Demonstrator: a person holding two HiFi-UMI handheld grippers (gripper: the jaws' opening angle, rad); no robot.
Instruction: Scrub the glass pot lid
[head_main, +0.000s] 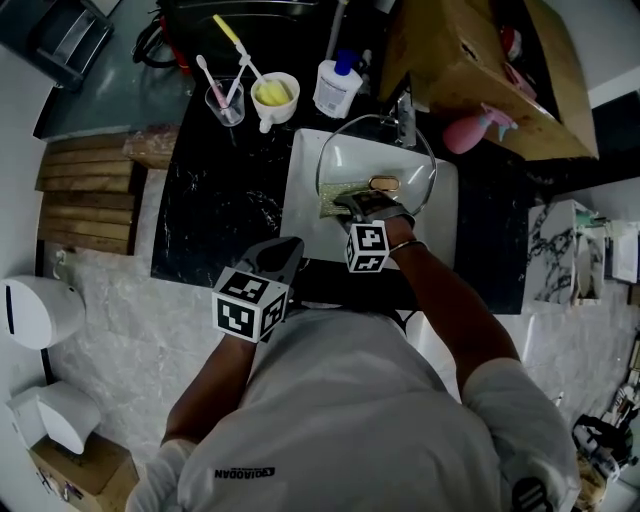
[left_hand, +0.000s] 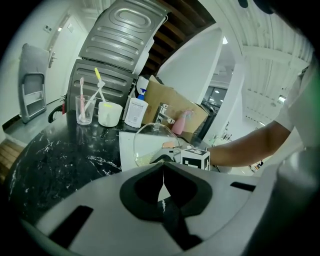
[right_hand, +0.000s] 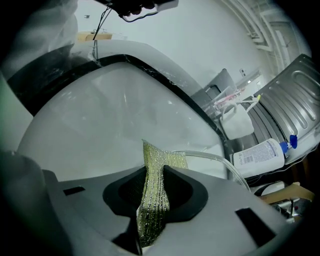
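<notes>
Black marble counter, sink at twelve o'clock: right gripper pinches a scouring cloth against the glass pot lid lying there, scrubbing seemingly unfinished; left gripper hangs closed and empty at seven.

1. One glass pot lid is counted, at the upper centre of the head view.
2. One glittery green scrub cloth is counted.
3. Two grippers are counted: the left gripper and the right gripper.
4. One white sink is counted.
5. At the upper left, one tumbler, one white mug and one white bottle are counted.
6. At the upper right, one pink spray bottle and one cardboard box are counted.
</notes>
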